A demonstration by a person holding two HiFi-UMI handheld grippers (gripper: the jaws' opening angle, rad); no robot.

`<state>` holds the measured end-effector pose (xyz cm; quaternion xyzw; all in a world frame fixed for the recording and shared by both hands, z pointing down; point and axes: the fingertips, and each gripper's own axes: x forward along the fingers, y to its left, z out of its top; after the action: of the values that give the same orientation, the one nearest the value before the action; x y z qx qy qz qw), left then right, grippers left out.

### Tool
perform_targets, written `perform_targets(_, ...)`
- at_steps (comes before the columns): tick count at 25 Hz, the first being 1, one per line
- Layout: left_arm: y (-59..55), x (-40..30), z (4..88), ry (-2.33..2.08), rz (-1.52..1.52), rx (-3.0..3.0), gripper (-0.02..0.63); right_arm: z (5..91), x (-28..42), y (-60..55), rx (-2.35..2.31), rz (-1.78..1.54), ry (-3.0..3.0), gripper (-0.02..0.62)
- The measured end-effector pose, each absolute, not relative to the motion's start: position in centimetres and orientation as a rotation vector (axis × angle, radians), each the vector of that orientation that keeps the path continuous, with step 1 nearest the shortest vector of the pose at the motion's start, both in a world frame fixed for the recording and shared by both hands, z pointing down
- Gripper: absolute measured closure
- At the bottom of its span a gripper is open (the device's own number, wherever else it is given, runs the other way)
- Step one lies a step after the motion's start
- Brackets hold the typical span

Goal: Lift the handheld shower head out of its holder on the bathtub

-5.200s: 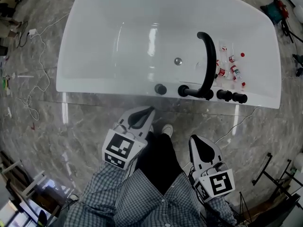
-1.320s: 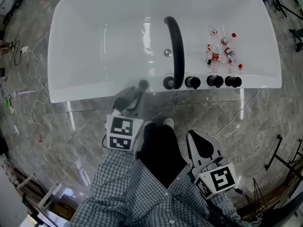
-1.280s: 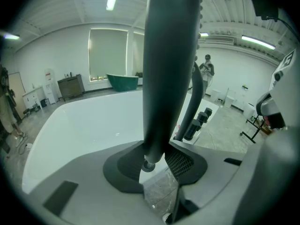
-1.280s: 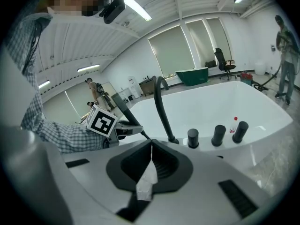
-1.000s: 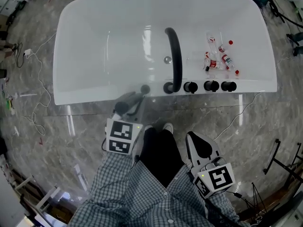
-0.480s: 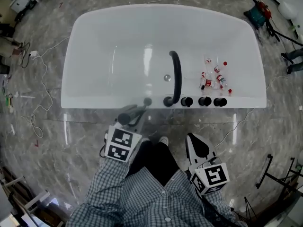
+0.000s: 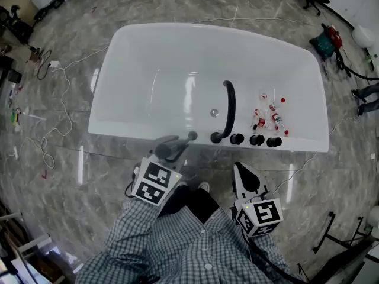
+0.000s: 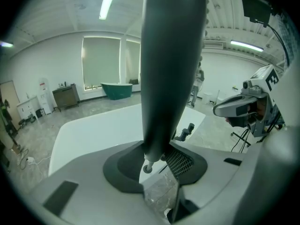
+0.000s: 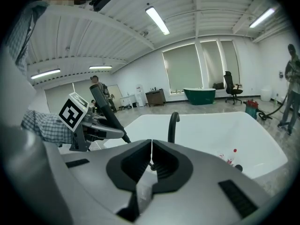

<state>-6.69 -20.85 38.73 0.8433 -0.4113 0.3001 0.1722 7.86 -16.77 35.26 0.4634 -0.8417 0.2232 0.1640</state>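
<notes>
Dark grey and tapering, the shower head (image 8: 171, 60) is sitting crosswise in your left gripper (image 7: 166, 155). Its pads are pinching the stem just above the small fitting (image 8: 148, 168) at the narrow end. Your right gripper (image 9: 151, 161) is waiting low beside your leg with its pads pressed together on nothing (it is taking no part in this).

In the left gripper view the fitting is showing bare, with only white tub and floor behind it. So I judge that you are finishing the lift itself and that the stem is hanging free, tilted, with its lower tip over the near rim of the bathtub (image 7: 142, 136). I cannot pick out the holder in any view, so I am not sure how far above it you are standing.

For the next move, I'd keep the pinch firm and carry the piece straight up and towards you. Mind any hose trailing from the fitting, though none is showing.

Beyond the rim, the black spout (image 7: 228, 108) is arching over the basin beside three black knobs (image 7: 256, 140). A few small bottles (image 7: 267, 116) are lying inside the tub.
</notes>
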Motion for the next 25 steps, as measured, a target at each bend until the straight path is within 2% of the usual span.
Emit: perform_targets(25, -16.1, -8.2, 28.5, -1.182, 0.759, 2.510, 0.466, 28.3, 7.2, -15.3, 1.417, 0.485, -2.481, 0.577)
